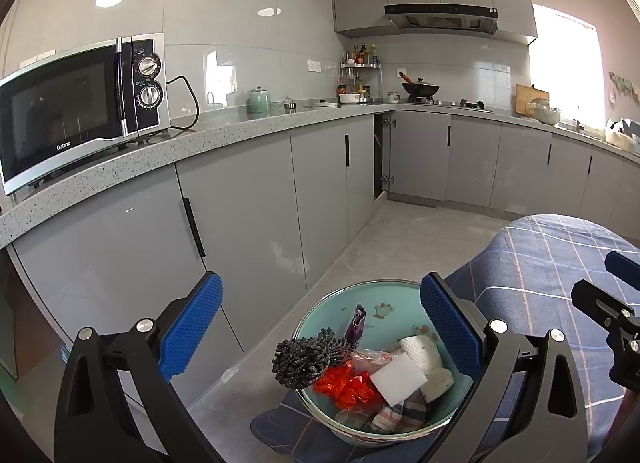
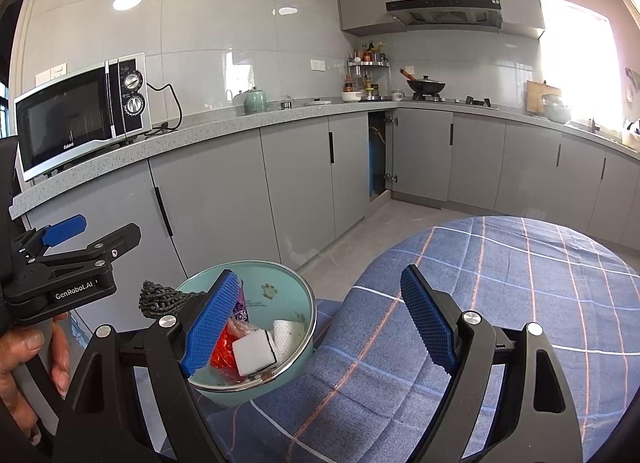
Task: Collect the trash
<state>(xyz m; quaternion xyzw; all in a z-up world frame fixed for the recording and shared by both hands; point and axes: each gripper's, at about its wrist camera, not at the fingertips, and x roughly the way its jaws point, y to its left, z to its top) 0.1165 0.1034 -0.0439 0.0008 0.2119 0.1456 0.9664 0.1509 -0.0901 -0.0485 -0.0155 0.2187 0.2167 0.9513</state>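
Note:
A teal bowl (image 1: 384, 295) stands at the edge of a table with a blue checked cloth (image 1: 540, 263). Inside lie a dark knobbly scourer (image 1: 304, 359), a red wrapper (image 1: 348, 385), a white sponge (image 1: 398, 381), paper towel (image 1: 422, 351) and a purple wrapper (image 1: 357, 323). My left gripper (image 1: 320, 327) hovers open over the bowl, its pads clear of the trash. My right gripper (image 2: 320, 323) is open too, above the cloth just right of the bowl (image 2: 280, 283), its left pad in front of the sponge (image 2: 254, 355). A hand holds the left gripper (image 2: 108, 225).
Grey cabinets run along the left under a speckled counter (image 2: 224, 127) with a microwave (image 2: 80, 115) and a green jar (image 2: 255, 101). One corner cabinet door (image 2: 380, 155) stands ajar. A wok (image 2: 426, 86) sits on the hob. Grey floor (image 1: 400, 239) lies between table and cabinets.

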